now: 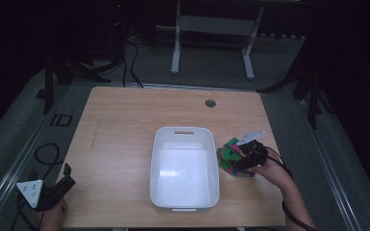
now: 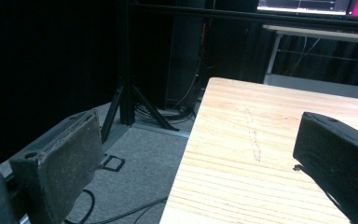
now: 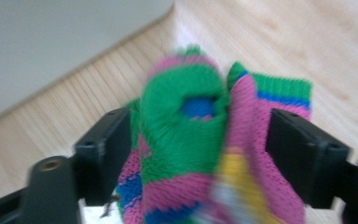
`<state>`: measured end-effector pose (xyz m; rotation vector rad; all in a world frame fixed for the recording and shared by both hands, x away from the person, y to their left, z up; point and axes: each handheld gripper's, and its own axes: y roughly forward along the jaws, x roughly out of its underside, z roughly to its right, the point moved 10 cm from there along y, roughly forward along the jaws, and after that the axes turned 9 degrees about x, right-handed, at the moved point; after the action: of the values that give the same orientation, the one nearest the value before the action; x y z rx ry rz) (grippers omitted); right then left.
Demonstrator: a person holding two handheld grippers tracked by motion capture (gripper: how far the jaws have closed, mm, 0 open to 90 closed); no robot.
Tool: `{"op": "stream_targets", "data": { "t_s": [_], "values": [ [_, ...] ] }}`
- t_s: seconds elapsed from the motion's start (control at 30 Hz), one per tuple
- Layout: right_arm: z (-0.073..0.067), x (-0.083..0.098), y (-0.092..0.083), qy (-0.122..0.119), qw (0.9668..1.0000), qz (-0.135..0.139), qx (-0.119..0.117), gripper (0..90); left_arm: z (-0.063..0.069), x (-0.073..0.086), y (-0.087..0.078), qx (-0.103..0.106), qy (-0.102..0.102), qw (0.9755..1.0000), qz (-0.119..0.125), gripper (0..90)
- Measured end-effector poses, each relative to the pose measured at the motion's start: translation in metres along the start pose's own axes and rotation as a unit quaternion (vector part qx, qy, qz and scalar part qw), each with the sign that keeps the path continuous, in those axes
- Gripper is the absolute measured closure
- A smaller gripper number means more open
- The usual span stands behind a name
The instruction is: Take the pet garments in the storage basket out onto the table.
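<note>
A knitted sock (image 1: 229, 155) with green, pink, blue and yellow stripes lies bunched on the wooden table (image 1: 125, 120), just right of a white plastic bin (image 1: 184, 130). My right gripper (image 1: 243, 157) is down on it, held by a hand from the lower right. In the right gripper view the sock (image 3: 186, 135) fills the gap between the two black jaws, and the right gripper (image 3: 198, 128) is shut on it, pressing the folds together. My left gripper (image 1: 68, 176) hovers at the table's front left corner. It (image 2: 200, 128) stands open with nothing between its jaws.
The bin sits mid-table and looks empty inside. A round cable hole (image 1: 210, 103) marks the far side of the table. Beyond the table stand a white desk frame (image 1: 176, 48) and dark stands (image 1: 50, 72); cables (image 1: 46, 154) lie on the floor at left.
</note>
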<state>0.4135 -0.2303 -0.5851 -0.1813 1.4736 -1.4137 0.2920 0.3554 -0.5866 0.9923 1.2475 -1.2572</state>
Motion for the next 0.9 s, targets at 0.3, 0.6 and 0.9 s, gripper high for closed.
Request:
{"op": "stream_targets", "data": {
  "t_s": [0.3,0.6,0.9],
  "values": [
    [0.013,0.003,-0.043,0.045,0.9967,0.067,0.007,10.9,0.0,0.0,0.0,-0.001,0.0,1.0,0.0,1.9],
    [0.039,0.035,-0.06,0.126,0.9847,0.112,0.047,12.4,0.0,0.0,0.0,-0.001,0.002,1.0,-0.001,1.9],
    [0.044,0.075,-0.059,0.174,0.971,0.141,0.083,12.7,0.0,0.0,0.0,-0.001,0.002,1.0,-0.001,1.9]
  ]
}}
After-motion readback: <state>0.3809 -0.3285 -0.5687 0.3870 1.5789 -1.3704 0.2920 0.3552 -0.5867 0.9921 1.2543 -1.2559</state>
